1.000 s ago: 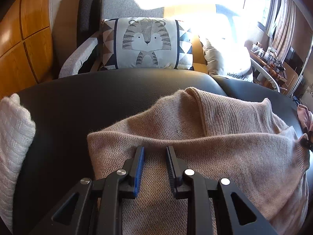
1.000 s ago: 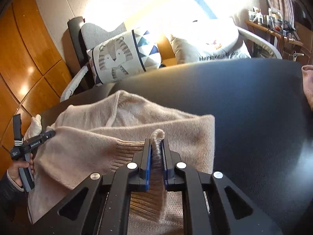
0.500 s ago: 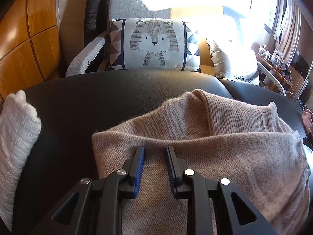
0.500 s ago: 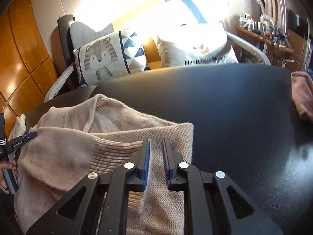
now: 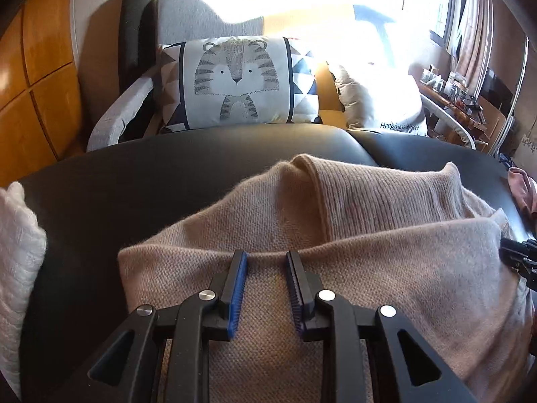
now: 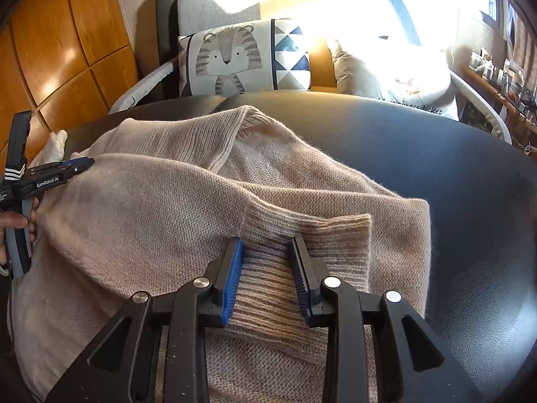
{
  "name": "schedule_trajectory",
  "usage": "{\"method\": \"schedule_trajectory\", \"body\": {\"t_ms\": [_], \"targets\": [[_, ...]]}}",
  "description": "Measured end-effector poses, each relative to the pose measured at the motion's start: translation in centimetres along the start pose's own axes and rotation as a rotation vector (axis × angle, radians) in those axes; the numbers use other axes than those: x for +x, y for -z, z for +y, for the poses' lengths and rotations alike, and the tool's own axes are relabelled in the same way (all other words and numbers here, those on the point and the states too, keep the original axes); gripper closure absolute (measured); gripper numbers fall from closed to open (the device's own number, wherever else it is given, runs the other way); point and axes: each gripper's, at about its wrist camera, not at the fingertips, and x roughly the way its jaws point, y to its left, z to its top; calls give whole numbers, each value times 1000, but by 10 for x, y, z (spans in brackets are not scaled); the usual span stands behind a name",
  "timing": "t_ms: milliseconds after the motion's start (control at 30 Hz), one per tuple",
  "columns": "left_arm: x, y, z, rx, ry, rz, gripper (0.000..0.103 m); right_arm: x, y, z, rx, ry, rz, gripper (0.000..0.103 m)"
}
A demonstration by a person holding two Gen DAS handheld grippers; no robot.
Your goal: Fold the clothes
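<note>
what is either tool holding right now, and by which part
Nothing held. Right tool is opening over the beige sweater's ribbed cuff; left tool stands apart above its fold.

The black left gripper with blue-padded fingers [image 5: 266, 262] angles downward over the folded beige knit sweater [image 5: 386, 268], jaws parted with knit showing between them. The matching right gripper [image 6: 266, 247] hangs over that sweater's ribbed cuff, jaws opening. A hand [image 6: 15, 231] grasps the left gripper's handle.
</note>
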Motion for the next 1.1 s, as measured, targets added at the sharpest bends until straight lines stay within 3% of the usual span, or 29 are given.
{"method": "schedule_trajectory", "body": {"t_ms": [233, 367, 467, 567, 633, 767, 933, 1100], "targets": [[-20, -1, -5, -14, 19, 19, 78, -23, -7, 10, 42, 27, -8, 70], [-53, 12, -22, 39, 85, -23, 78, -36, 3, 18, 33, 42, -7, 49], [-60, 27, -29, 65, 102, -25, 78, -25, 18, 15, 47, 53, 54, 48], [-41, 43, -18, 23, 62, 36, 78, -23, 24, 14, 29, 49, 20, 46], [-41, 49, -8, -2, 94, 3, 77, -22, 26, 15, 19, 54, 18, 46], [-48, 40, -8, -13, 78, 28, 77, -32, 22, 14, 56, 59, 14, 46], [-55, 22, -6, -40, 79, -4, 77, -43, 18, 17, 61, 81, -15, 46], [-47, 24, -13, -27, 79, 23, 77, -40, 14, 14, 62, 95, -9, 46]]}}
